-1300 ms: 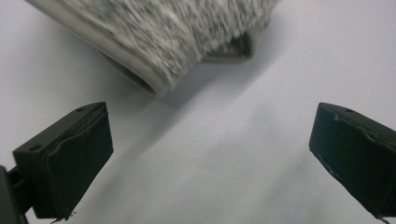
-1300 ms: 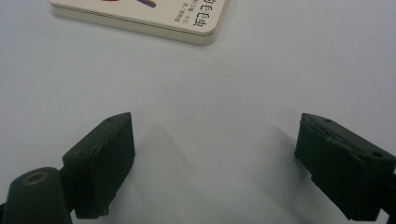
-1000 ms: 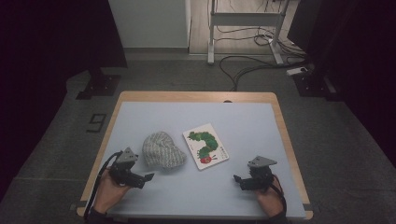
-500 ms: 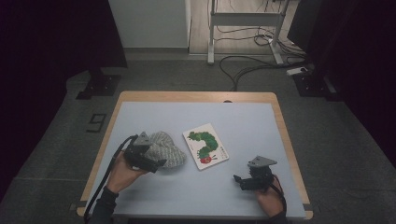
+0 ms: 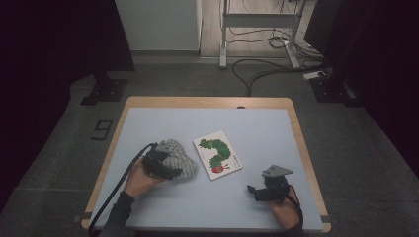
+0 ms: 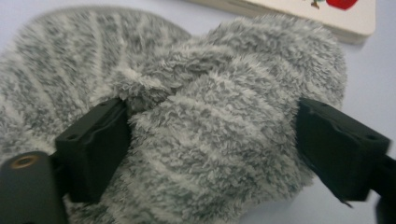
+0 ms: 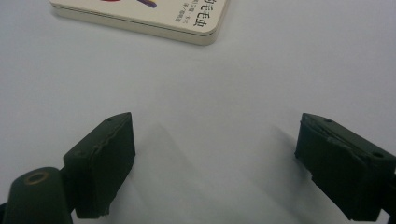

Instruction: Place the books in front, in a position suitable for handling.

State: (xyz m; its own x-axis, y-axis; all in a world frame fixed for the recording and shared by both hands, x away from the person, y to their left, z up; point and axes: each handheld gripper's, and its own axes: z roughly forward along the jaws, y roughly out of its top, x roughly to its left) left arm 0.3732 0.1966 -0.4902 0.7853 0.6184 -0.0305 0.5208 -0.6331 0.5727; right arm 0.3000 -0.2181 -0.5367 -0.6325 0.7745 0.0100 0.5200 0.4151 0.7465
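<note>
Two handheld tongs work over a pale blue worktop point(image 5: 257, 133). Left tongs point(image 6: 205, 144) stand wide around a fluffy grey-and-white striped knit hat point(image 6: 196, 107), jaws touching its sides, not yet squeezed. Right tongs point(image 7: 215, 158) rest wide, holding nothing, near a caterpillar picture book point(image 5: 218, 154). Grasping and lifting seem left to do.

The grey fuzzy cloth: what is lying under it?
The grey fuzzy cloth rests on the blue table, beside the picture book. The left gripper straddles it, jaws wide. Whatever lies beneath its folds is covered.
</note>
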